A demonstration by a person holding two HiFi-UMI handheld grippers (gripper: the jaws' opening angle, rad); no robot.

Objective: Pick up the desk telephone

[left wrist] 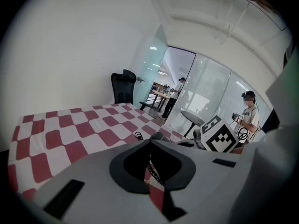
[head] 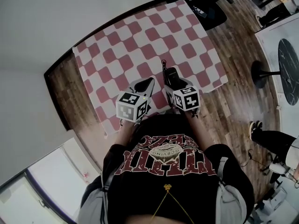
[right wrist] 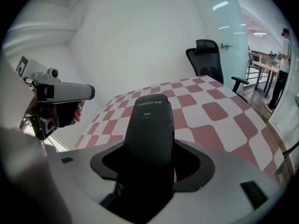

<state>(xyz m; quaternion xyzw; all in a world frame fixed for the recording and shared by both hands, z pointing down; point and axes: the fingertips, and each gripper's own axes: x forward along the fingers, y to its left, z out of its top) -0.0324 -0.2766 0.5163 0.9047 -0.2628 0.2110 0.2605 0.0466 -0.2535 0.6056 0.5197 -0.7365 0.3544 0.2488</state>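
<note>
Your grippers: two, the left gripper [head: 149,81] and the right gripper [head: 174,80]
Telephone handset [right wrist: 148,139]: one, between your right jaws
Office chair [right wrist: 209,59]: one, beyond them

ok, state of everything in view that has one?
right gripper: shut on the handset.
left gripper: shut, nothing clearly gripped.
handset: clamped between the right jaws.
coiled cord: slack, a loop lying on the tablecloth.
tablecloth: spread flat.
office chair: unoccupied.

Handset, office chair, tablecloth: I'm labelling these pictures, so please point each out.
handset [right wrist: 149,141], right gripper view, middle of its back.
office chair [right wrist: 205,64], right gripper view, backrest.
tablecloth [head: 140,36], head view, bare checked middle.
</note>
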